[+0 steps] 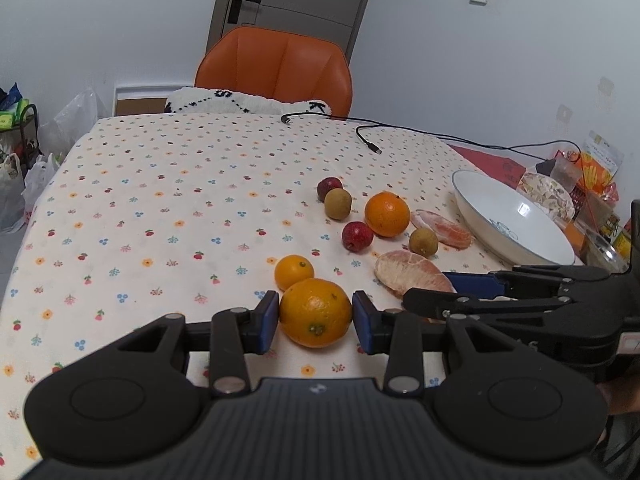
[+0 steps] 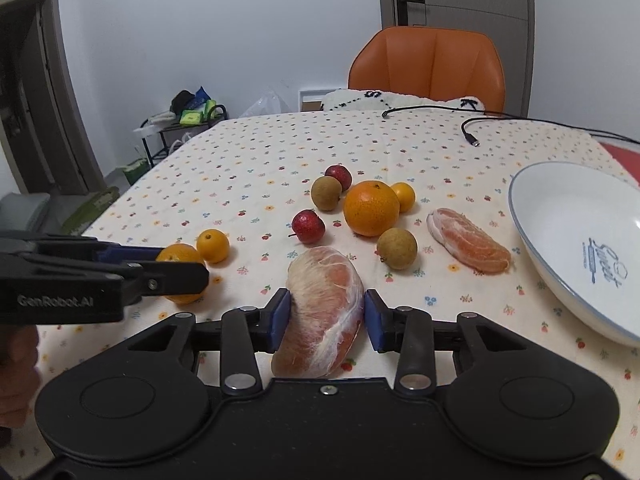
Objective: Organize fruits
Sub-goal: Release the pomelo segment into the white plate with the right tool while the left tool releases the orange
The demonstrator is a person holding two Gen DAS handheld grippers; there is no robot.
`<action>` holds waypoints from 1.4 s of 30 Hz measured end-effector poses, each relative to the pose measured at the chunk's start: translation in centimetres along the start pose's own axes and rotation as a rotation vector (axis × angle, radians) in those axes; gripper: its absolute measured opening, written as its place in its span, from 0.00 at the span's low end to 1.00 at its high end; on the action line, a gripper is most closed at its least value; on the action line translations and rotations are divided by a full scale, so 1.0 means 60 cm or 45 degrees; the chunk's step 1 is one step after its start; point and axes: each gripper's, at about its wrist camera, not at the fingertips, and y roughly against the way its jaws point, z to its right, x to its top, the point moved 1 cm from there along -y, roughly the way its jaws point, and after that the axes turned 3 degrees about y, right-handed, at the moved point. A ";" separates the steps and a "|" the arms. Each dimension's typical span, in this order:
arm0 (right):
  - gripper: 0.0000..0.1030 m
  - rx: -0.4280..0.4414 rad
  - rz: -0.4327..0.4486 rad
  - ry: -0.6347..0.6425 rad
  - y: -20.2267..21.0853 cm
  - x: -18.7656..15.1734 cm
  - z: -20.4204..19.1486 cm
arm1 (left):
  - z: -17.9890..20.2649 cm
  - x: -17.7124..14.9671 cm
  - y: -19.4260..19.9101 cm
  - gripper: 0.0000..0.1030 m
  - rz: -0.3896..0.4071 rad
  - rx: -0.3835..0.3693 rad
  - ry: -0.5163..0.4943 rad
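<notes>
My left gripper (image 1: pixel 315 318) is shut on a large orange (image 1: pixel 315 312) that rests on the flowered tablecloth, with a blue pad against each side. Just behind it sits a small orange (image 1: pixel 294 272). My right gripper (image 2: pixel 325 316) is shut on a peeled pomelo segment (image 2: pixel 324 312) lying on the cloth. In the left wrist view that segment (image 1: pixel 412 276) lies to the right, between the right gripper's fingers (image 1: pixel 472 282). The white bowl (image 2: pixel 580 208) stands empty at the far right. More fruit lies between: another large orange (image 2: pixel 371 208), a second pomelo segment (image 2: pixel 468 240), two red fruits and two brown longans.
Black cables (image 1: pixel 368 140) trail over the far side of the table. An orange chair (image 1: pixel 276 68) stands behind it. Snack packets and a glass dish (image 1: pixel 600 216) crowd the right edge beyond the bowl. Bags and a rack (image 1: pixel 20 152) sit on the floor at the left.
</notes>
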 end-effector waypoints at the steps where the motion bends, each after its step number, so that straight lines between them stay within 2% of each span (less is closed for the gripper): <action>1: 0.37 0.006 0.002 -0.010 0.002 -0.001 0.002 | 0.001 -0.002 -0.002 0.37 -0.003 0.010 -0.005; 9: 0.36 0.035 0.034 -0.063 0.022 -0.007 0.015 | 0.000 -0.004 -0.004 0.37 -0.007 0.002 0.035; 17: 0.36 0.071 0.109 -0.125 0.056 0.002 0.036 | 0.025 0.015 0.010 0.37 0.039 -0.011 -0.007; 31: 0.36 -0.039 0.209 -0.201 0.114 0.004 0.103 | 0.099 0.045 -0.002 0.37 0.069 -0.080 -0.110; 42: 0.36 -0.138 0.249 -0.285 0.148 -0.010 0.180 | 0.177 0.076 -0.042 0.37 0.082 -0.146 -0.213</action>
